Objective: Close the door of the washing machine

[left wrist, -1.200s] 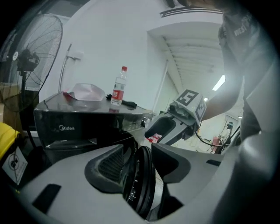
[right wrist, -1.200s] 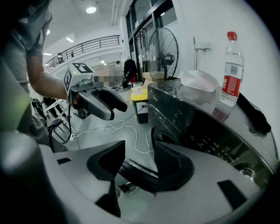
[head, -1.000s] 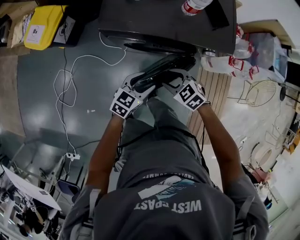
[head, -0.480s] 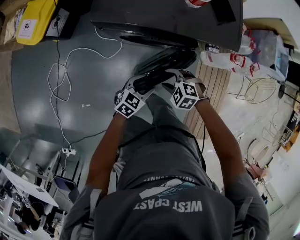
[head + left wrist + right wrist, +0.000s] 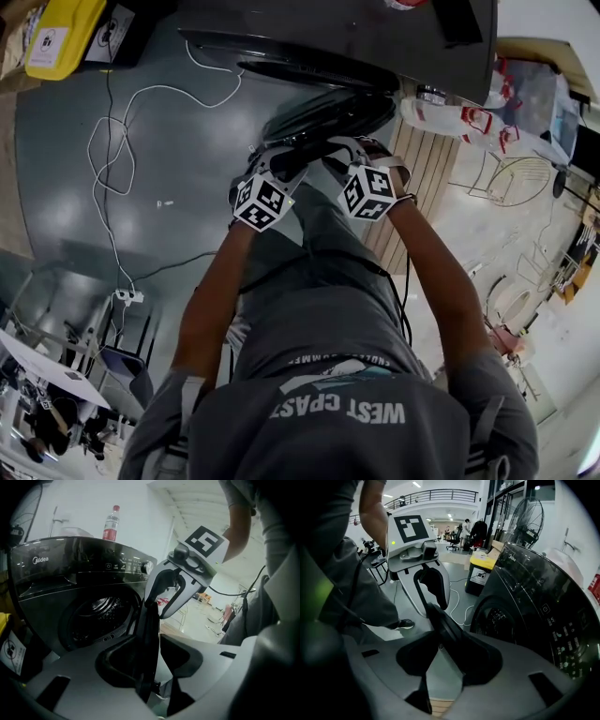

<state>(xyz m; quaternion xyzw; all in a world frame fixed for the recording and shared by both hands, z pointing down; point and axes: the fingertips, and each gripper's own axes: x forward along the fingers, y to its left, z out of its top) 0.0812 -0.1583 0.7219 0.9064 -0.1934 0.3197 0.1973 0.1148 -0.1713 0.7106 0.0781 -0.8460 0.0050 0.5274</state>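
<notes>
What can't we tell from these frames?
- Grip: the jaws of the left gripper and right gripper have just been closing round the door rim. Whether they press it is lost in the dark in both gripper views.
- Drum inside: too dark, left gripper view.
- Panel print: too small, both gripper views.
- Bottle label: too small, left gripper view. The head view's top edge cuts the bottle.

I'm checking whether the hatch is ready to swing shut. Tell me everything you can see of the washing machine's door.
The door is round, dark and glossy, like tinted plastic or glass. It stands swung open, away from the washing machine's front, leaving the drum opening uncovered. Both gripper views show it edge-on. The left gripper and right gripper have just been closing their jaws on its rim and appear to pinch it.
</notes>
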